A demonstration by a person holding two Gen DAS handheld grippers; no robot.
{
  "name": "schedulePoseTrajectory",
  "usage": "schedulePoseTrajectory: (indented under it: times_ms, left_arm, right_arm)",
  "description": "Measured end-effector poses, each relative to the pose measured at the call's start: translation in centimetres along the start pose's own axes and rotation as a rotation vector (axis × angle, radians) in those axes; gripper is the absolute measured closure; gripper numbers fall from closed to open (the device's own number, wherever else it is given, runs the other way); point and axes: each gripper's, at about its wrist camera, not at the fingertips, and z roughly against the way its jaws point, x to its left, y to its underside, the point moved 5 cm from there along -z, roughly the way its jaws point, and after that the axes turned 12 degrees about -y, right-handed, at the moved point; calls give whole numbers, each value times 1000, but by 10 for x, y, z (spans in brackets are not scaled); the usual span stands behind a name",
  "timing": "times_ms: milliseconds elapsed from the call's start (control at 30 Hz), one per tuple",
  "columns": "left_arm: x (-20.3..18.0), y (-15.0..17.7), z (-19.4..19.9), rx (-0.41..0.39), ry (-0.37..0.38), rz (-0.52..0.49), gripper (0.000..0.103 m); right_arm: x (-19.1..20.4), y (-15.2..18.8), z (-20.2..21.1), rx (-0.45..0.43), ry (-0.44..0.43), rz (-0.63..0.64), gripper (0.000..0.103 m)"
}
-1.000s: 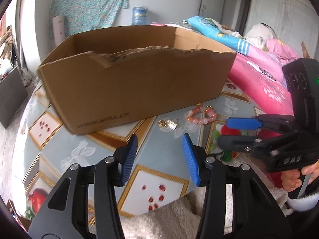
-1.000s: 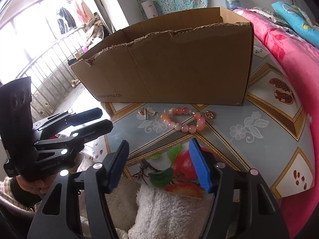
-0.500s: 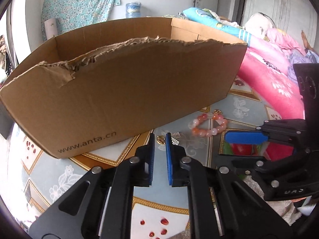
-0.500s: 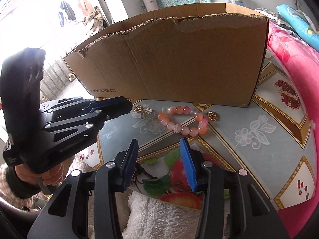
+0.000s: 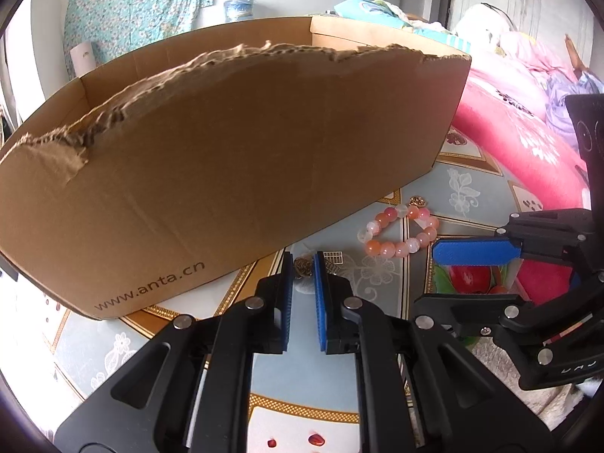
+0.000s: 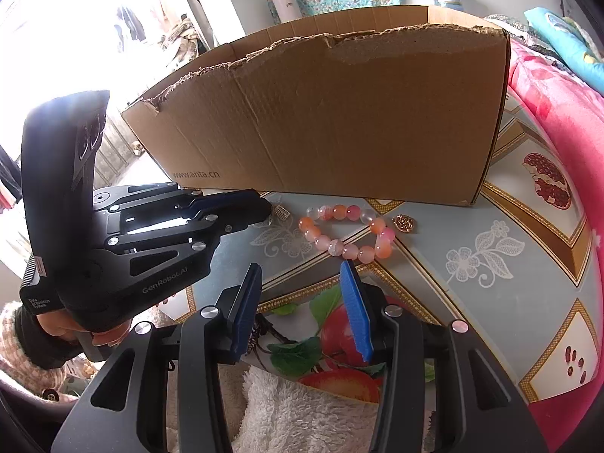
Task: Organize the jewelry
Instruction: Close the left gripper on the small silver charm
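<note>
Task at an early stage. The pink-and-orange beaded bracelet (image 6: 345, 232), round gold pendant (image 6: 404, 223) and small gold charm (image 5: 303, 266) all lie on the patterned table (image 6: 490, 283) before the torn brown cardboard box (image 6: 332, 120). The left hand-held gripper (image 5: 301, 264) is nearly closed around the charm; whether it grips cannot be told. The right hand-held gripper (image 6: 300, 270) stands apart, empty.
</note>
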Motion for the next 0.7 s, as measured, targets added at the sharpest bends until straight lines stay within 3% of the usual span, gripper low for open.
schedulePoseTrajectory:
  times_ms: [233,267,700]
  left_arm:
    - [-3,1,1,-5,0,-9,96]
    - [-2,2,1,-4,-1,-8,101]
    - [10,17,19,-8,35,48,102]
  right_arm:
    - [-1,0,1,-1,1,0,60]
    - [-1,0,0,-1,0,0,60]
    - [-4,0,3,0,4,0,60]
